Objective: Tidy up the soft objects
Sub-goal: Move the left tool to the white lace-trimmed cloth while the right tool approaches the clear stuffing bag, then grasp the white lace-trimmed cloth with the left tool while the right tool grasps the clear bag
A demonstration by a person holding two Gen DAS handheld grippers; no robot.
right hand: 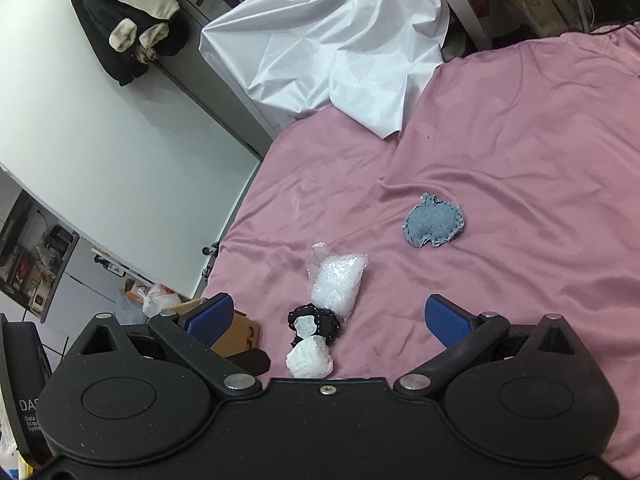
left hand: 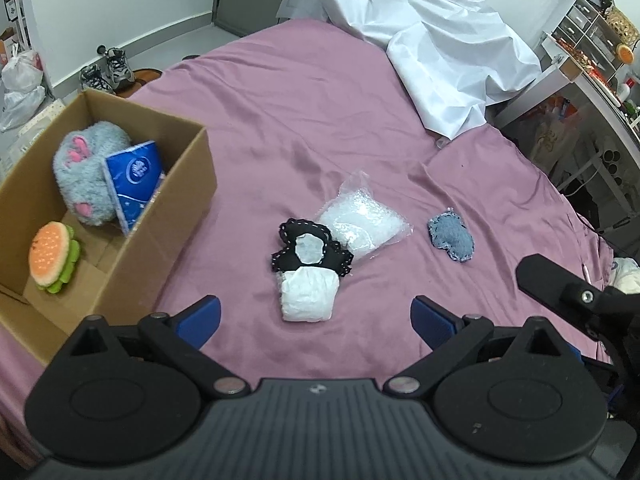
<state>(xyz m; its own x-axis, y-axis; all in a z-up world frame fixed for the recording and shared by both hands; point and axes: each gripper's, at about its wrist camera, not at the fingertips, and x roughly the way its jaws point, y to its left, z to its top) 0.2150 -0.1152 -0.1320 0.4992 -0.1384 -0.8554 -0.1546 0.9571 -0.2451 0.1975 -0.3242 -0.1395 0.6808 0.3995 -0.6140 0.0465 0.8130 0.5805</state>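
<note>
Cardboard box (left hand: pixel 120 240) is sitting leftmost, holding a burger plush (left hand: pixel 54 256), grey slipper (left hand: pixel 90 172) and blue packet (left hand: pixel 134 182); rightward, black-and-white doll (left hand: pixel 308 268), clear bag (left hand: pixel 362 224) and denim pouch (left hand: pixel 452 236) are lying on the pink sheet (left hand: pixel 300 120). Left gripper (left hand: pixel 316 318) and right gripper (right hand: pixel 328 320) are hovering spread, empty.

Both views are being lit evenly and brightly; edges are being bent by fisheye distortion, and soft shadows are being cast on the bed (left hand: pixel 320 128).
</note>
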